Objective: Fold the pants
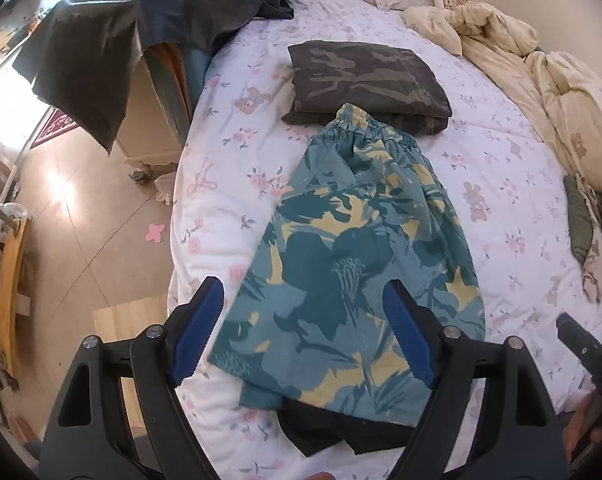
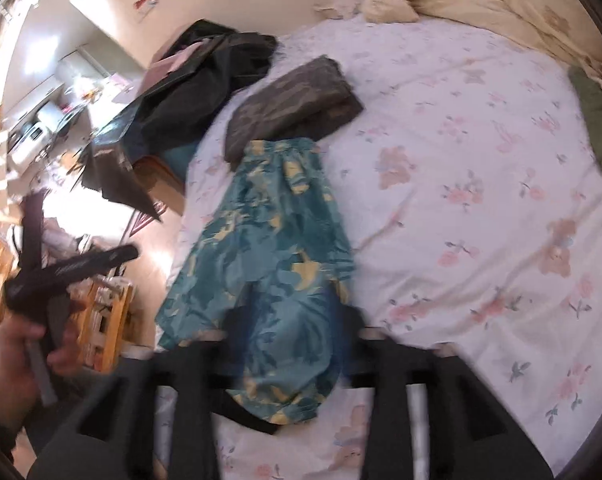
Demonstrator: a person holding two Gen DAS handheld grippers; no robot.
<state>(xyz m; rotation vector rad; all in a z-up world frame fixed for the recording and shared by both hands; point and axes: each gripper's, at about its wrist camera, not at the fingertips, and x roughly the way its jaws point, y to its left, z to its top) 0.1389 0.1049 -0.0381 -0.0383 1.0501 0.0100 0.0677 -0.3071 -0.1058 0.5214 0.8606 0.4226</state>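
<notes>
Teal and yellow floral shorts lie flat on the floral bedsheet, folded lengthwise, waistband at the far end. They also show in the right wrist view. My left gripper is open, its blue pads spread above the hem end, holding nothing. My right gripper is open above the hem end, blurred by motion; its body shows in the left wrist view. A dark garment lies under the hem.
Folded camouflage pants lie beyond the waistband. A black cloth drapes over furniture at the bed's left. A cream duvet is bunched at the far right. A green garment lies at the right edge. The tiled floor is left.
</notes>
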